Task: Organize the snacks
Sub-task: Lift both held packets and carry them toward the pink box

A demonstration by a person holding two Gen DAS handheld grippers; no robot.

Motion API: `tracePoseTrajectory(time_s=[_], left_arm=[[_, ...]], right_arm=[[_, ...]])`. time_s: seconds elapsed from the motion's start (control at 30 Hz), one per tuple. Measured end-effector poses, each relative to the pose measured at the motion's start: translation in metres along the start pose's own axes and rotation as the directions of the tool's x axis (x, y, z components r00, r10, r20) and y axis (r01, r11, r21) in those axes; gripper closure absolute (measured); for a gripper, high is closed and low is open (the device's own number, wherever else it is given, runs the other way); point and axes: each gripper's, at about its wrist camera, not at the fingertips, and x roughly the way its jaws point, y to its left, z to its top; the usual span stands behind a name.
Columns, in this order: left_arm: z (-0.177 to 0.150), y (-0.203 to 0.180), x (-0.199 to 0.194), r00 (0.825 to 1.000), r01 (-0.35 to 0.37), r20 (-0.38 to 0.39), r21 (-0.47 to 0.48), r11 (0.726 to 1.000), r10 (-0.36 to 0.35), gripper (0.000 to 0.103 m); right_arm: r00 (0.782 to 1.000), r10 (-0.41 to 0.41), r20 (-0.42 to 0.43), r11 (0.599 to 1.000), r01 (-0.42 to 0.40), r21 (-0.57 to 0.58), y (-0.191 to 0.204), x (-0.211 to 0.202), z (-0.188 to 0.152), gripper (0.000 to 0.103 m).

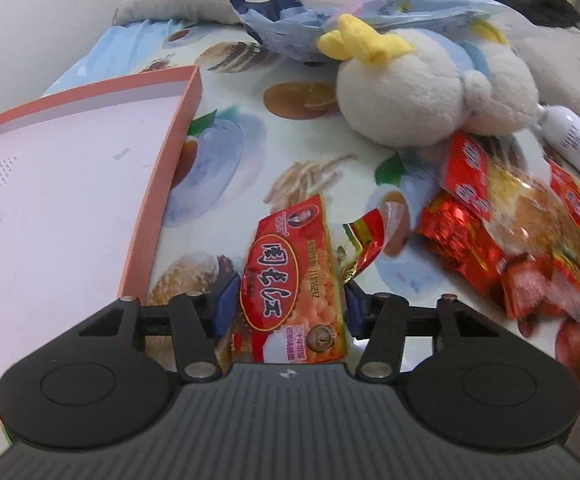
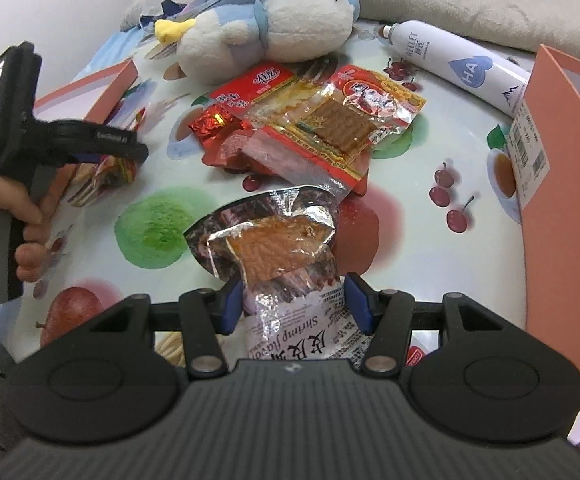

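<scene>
While your left gripper (image 1: 290,300) stood half-closed, its blue pads sat at either edge of a red peanut packet (image 1: 290,280); contact looked made on the left edge, though you could not confirm a firm pinch from the left wrist view. Your right gripper (image 2: 295,300) was closed on a silver shrimp snack packet (image 2: 286,264), which crumpled between the pads and rose ahead of them.

Outward from the left gripper lay an empty pink box (image 1: 70,184), just to its left on the fruit-print cloth (image 1: 226,92). A loose heap of red snack packets (image 2: 309,128) lay near the middle of the cloth, touching a plush toy (image 2: 266,28) behind it. A white spray bottle (image 2: 457,64) lay beside the heap, and a second pink box wall (image 2: 561,200) stood at the right.

The step in hand appeared to be pickup: one packet per gripper, neither yet in a box. The next move likely called for a lift clear of the cloth, then a carry over the box rim before release.

Legible writing: "Shrimp flavor" on the silver packet, partly cut off; "HA" on the bottle; large Chinese characters on the red packet.
</scene>
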Motion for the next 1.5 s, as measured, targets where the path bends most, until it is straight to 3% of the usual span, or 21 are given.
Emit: tracePoseTrajectory(time_s=[0.4,0.87,1.27,1.5], left_arm=[[-0.047,-0.02,-0.069,0.993,0.114,0.013,0.024,0.993,-0.114,0.045],[-0.087,-0.041,-0.145,0.968,0.245,0.042,0.041,0.969,-0.247,0.045],[-0.074,-0.066,-0.192,0.939,0.325,0.084,0.101,0.94,-0.334,0.045],[-0.047,-0.089,-0.222,0.909,0.381,0.113,0.165,0.91,-0.401,0.045]], right_arm=[[0.997,-0.056,0.046,0.997,0.053,0.062,0.008,-0.038,-0.025,0.047],[0.991,-0.088,0.104,0.984,0.07,0.166,0.022,-0.082,-0.056,0.047],[0.973,-0.121,0.199,0.976,0.08,0.202,0.019,-0.124,-0.048,0.047],[0.938,-0.189,0.29,0.969,0.13,0.211,0.005,-0.173,-0.03,0.047]])
